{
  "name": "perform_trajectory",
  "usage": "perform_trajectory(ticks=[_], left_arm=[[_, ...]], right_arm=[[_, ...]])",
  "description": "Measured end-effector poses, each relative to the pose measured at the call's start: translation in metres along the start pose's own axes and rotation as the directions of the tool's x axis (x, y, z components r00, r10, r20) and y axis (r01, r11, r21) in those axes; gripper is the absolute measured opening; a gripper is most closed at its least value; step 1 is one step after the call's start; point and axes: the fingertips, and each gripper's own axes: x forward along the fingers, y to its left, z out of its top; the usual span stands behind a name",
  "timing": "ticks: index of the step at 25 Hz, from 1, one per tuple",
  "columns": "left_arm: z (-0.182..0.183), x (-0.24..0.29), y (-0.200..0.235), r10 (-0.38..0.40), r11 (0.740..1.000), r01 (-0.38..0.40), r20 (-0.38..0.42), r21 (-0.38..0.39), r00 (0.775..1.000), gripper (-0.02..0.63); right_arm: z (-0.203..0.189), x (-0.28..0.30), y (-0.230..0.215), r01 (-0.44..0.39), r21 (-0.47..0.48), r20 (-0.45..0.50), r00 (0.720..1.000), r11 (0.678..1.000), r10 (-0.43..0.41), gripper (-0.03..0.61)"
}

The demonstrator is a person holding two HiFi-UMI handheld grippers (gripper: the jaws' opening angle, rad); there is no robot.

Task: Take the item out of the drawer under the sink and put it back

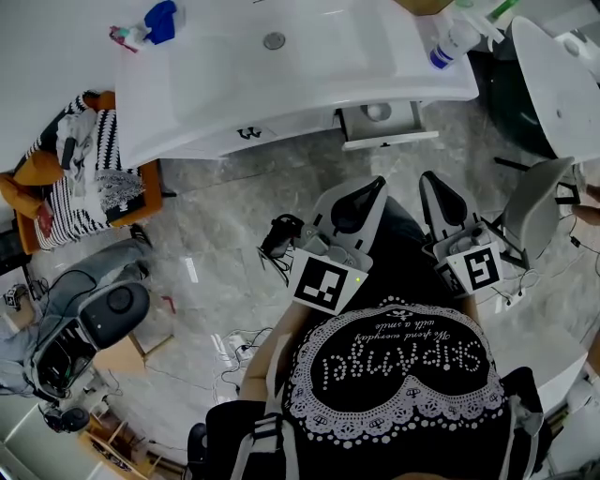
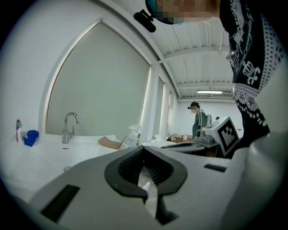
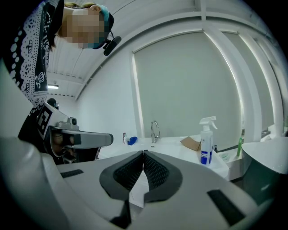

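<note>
Under the white sink counter (image 1: 309, 89), a small drawer (image 1: 384, 125) stands pulled out, with a round pale item (image 1: 376, 112) lying in it. Both grippers are held close to my body, below the drawer and well short of it. My left gripper (image 1: 363, 194) is shut, with nothing between its jaws; in its own view the left gripper's tips (image 2: 144, 148) meet. My right gripper (image 1: 439, 190) is also shut and empty, and the right gripper's pads (image 3: 143, 153) touch at the front. The drawer does not show in either gripper view.
On the counter are a spray bottle (image 1: 448, 42), a blue cloth (image 1: 161, 21) and a cardboard piece (image 2: 110, 142) near the faucet (image 2: 69, 126). A chair with striped cloth (image 1: 84, 173) stands at the left. Another person (image 2: 200, 119) stands far back. Cables lie on the floor (image 1: 234, 347).
</note>
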Motion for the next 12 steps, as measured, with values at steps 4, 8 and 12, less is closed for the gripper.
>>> perform_trajectory(ticks=[4, 8, 12], left_arm=[[0.0000, 0.0007, -0.0002, -0.002, 1.000, 0.002, -0.002, -0.004, 1.000, 0.003], [0.0002, 0.0008, 0.0006, -0.004, 1.000, 0.004, -0.003, -0.008, 1.000, 0.003], [0.0007, 0.0004, 0.0013, -0.001, 1.000, 0.001, 0.000, -0.005, 1.000, 0.003]], right_arm=[[0.0025, 0.0005, 0.0004, -0.010, -0.008, 0.019, 1.000, 1.000, 0.010, 0.018], [0.0013, 0.0008, -0.0002, -0.006, -0.014, 0.009, 1.000, 1.000, 0.006, 0.018], [0.0021, 0.0020, 0.0001, -0.012, -0.022, 0.013, 1.000, 1.000, 0.012, 0.018]])
